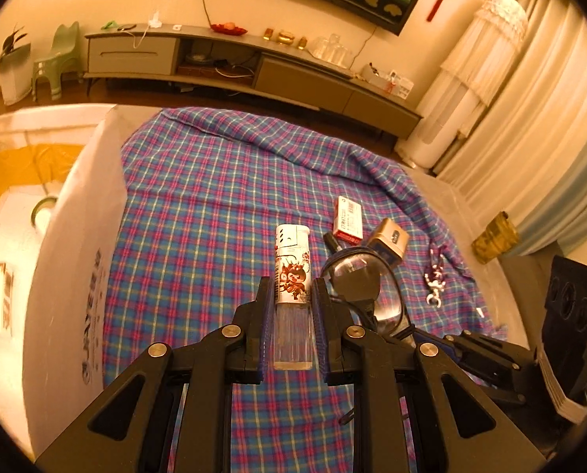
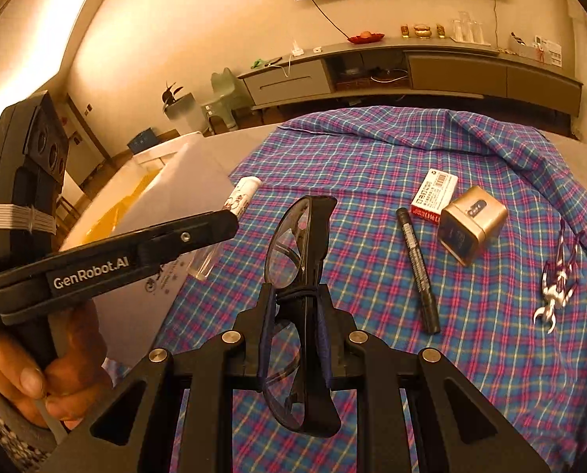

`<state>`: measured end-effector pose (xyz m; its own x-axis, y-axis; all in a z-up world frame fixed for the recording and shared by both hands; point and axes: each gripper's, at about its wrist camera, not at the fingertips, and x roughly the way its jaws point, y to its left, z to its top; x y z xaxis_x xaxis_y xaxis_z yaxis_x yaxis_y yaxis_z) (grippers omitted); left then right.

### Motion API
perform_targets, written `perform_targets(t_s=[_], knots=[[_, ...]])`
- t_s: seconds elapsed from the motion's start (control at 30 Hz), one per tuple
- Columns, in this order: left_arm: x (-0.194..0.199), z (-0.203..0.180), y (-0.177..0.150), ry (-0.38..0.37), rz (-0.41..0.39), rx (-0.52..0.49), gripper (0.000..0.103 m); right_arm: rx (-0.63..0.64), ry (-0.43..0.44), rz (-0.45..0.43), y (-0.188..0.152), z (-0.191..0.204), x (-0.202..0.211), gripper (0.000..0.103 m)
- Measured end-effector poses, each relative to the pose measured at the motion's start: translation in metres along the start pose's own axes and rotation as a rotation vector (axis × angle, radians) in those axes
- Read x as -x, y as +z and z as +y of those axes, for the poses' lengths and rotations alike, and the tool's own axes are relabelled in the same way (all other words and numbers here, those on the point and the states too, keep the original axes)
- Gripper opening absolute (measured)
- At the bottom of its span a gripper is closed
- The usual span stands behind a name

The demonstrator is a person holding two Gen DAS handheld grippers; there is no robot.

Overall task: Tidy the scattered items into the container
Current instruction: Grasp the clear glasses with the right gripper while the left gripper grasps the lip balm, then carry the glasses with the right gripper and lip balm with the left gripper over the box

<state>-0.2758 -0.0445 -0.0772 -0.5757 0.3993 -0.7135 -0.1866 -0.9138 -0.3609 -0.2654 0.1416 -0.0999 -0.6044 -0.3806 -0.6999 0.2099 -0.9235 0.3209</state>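
My left gripper [image 1: 291, 289] is shut on a white lighter [image 1: 292, 272] with a cartoon print, held above the plaid cloth [image 1: 199, 205]; the lighter also shows in the right wrist view [image 2: 236, 201]. My right gripper [image 2: 295, 295] is shut on folded black glasses [image 2: 301, 244], which also show in the left wrist view [image 1: 356, 276]. The white box container [image 1: 77, 244] stands at the left, open, with items inside. On the cloth lie a black marker [image 2: 417, 268], a red-and-white small box [image 2: 433, 195], a gold tin [image 2: 472, 222] and a silver-purple claw clip [image 2: 557, 283].
The white box's wall [image 2: 175, 197] stands left of the cloth. A TV cabinet [image 2: 411, 67] runs along the far wall. Curtains [image 1: 549, 118] hang at the right. A gold-brown object [image 1: 494, 236] sits at the table's right edge.
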Motion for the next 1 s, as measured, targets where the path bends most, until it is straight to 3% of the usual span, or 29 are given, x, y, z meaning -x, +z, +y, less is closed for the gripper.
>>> perform_targets(t_s=[0.57,1.0], knots=[[0.07,0.012,-0.035,-0.098,-0.087,0.04,0.019,-0.064,0.056,-0.031,-0.033,0.026,0.039,0.021],[0.113,0.028,-0.046,-0.168,-0.16,0.068,0.019,-0.008,0.097,-0.066,-0.035,0.076,0.07,0.021]])
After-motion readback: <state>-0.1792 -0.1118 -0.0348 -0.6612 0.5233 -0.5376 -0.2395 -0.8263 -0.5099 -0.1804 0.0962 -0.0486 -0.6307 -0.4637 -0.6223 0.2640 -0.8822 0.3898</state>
